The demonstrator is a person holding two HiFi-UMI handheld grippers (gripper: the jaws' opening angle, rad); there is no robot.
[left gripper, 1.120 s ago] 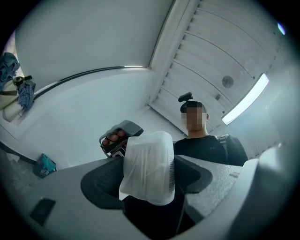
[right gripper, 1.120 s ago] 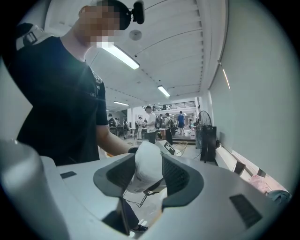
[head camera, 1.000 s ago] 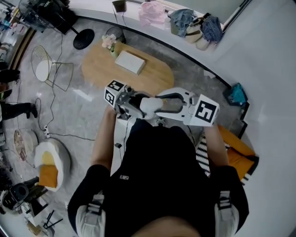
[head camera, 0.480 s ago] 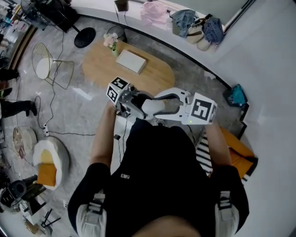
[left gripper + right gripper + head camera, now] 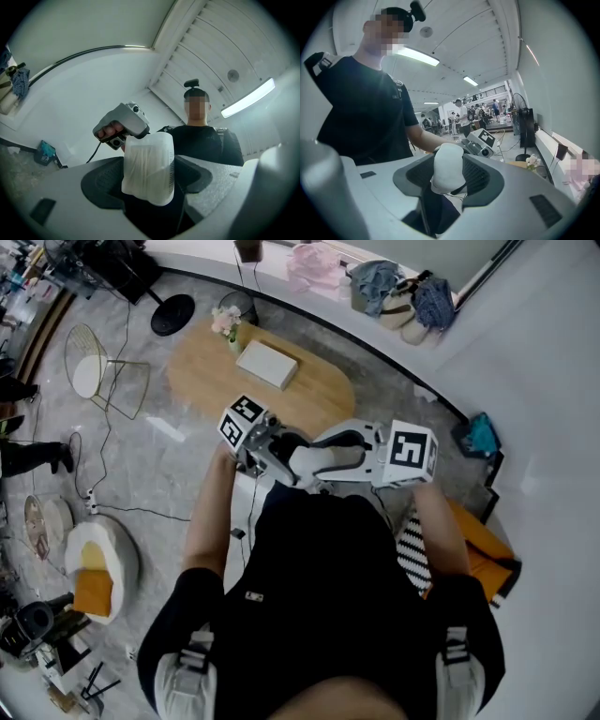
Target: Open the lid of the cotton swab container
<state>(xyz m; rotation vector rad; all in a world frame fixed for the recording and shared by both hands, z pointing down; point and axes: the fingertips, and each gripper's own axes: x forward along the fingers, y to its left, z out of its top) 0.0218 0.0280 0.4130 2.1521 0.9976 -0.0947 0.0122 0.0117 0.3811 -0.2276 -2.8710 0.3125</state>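
**Both ends of the cotton swab container [image 5: 149, 161] are gripped**

Grey marbled floor [image 5: 159, 465] fills most of the head view. On it, far from the person, stands an oval wooden table [image 5: 314, 404]. The person [image 5: 319, 615], in a black top, stands near, with arms bent and hands brought together in front of the chest.

The left gripper [image 5: 150, 183] has its jaws clamped on the translucent body of the container. Its pads press both sides, and swabs show through the wall. The right gripper [image 5: 449, 180] comes in from the right and faces the left one. Its jaws have just been closing, and the container's opaque white rounded end sits between them with the pads against it.

The container is held in the air between the two tools, just in front of the person's chest. It lies roughly level, on the near side of the table.

A white box [image 5: 265, 365] lies on the far left part of the table. A small vase of pale flowers [image 5: 225, 324] stands at the table's far left edge.
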